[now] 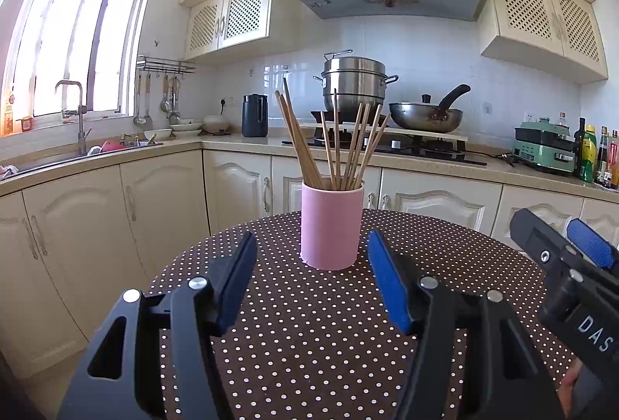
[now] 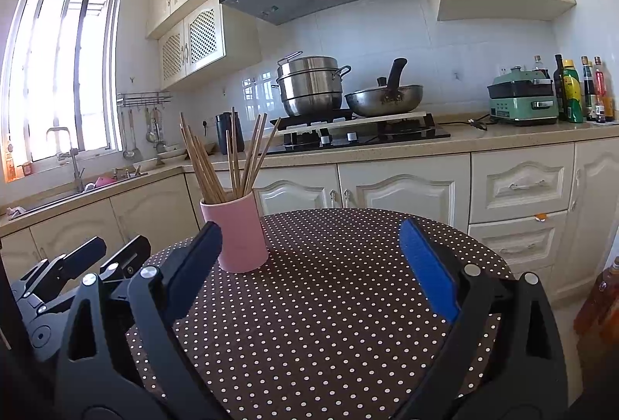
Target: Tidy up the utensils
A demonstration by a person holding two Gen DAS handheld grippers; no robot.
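A pink cup (image 1: 332, 226) stands upright on the round polka-dot table (image 1: 309, 323) and holds several wooden chopsticks (image 1: 336, 145) that fan out above its rim. My left gripper (image 1: 311, 257) is open just in front of the cup, one finger to each side, with nothing between its pads. In the right wrist view the same pink cup (image 2: 240, 234) and chopsticks (image 2: 228, 156) sit left of centre. My right gripper (image 2: 309, 249) stands open over the table, to the right of the cup, holding nothing. The right gripper's body (image 1: 572, 273) shows at the left view's right edge.
Behind the table runs a kitchen counter (image 2: 503, 137) with a stove, a steel steamer pot (image 2: 309, 83), a wok (image 2: 383, 98), a green appliance (image 2: 522, 98) and bottles. A sink with a tap (image 1: 77, 118) lies to the left under the window. Bottles (image 2: 599, 300) stand on the floor at right.
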